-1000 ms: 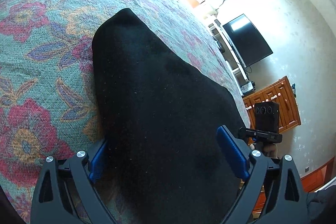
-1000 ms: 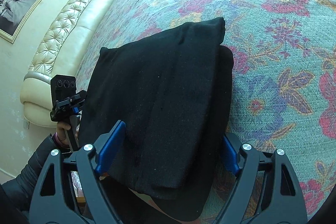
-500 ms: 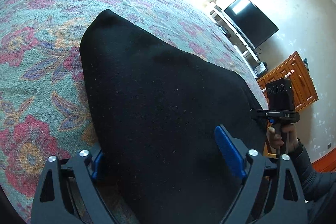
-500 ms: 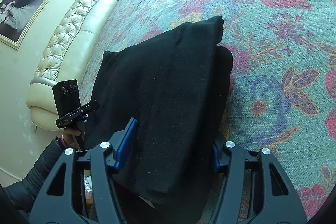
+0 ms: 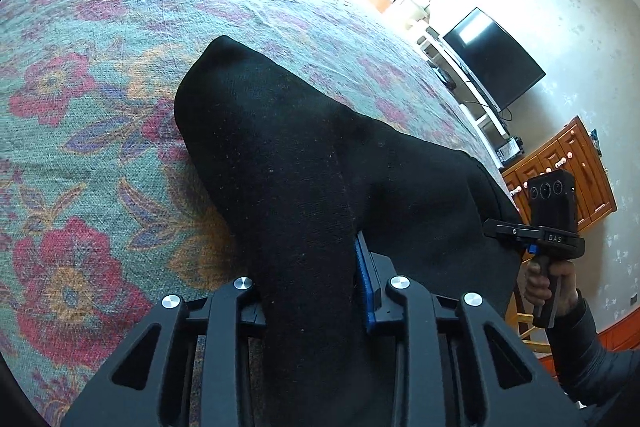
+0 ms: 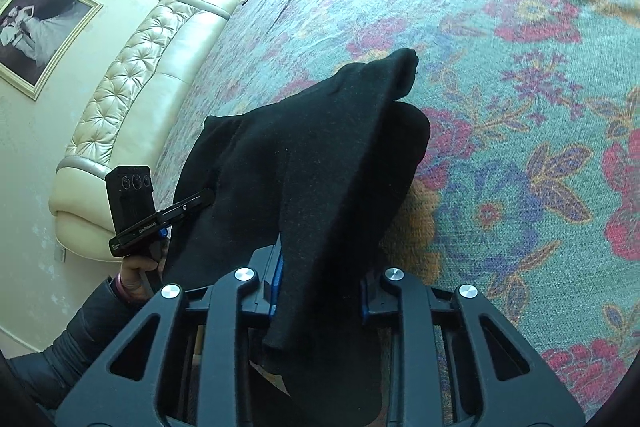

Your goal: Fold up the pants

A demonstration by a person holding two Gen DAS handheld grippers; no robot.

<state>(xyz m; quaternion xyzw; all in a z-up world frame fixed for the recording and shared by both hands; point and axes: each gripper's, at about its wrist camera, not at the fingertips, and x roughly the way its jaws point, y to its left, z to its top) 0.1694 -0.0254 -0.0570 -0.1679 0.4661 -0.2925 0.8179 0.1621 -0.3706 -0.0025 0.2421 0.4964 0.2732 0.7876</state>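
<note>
The black pants (image 5: 304,163) lie folded on the floral bedspread (image 5: 80,75), filling the centre and lower middle of both views. In the earlier frames both pairs of jaws stand wide, straddling the near edge of the cloth. Now each has just been closing, and each has a ridge of fabric bunched between its pads.

The left gripper (image 5: 308,279) is clamped on the pants at the bottom centre of its view; the cloth now rises in a raised fold running up toward the far corner, where before it lay flat. Only 1 blue pad (image 5: 364,283) shows, the other is buried under fabric.

The right gripper (image 6: 320,283) pinches the pants the same way, with the top layer pulled into a peak and a loose flap hanging down over the frame between its fingers. Both of its pads are mostly covered.

The near edge of the pants is cut off at the bottom of both views. Each gripper also shows in the other's view at the edge, with a hand (image 5: 548,279) and dark sleeve (image 6: 68,347), but its fingertips are hidden there behind the cloth.
</note>
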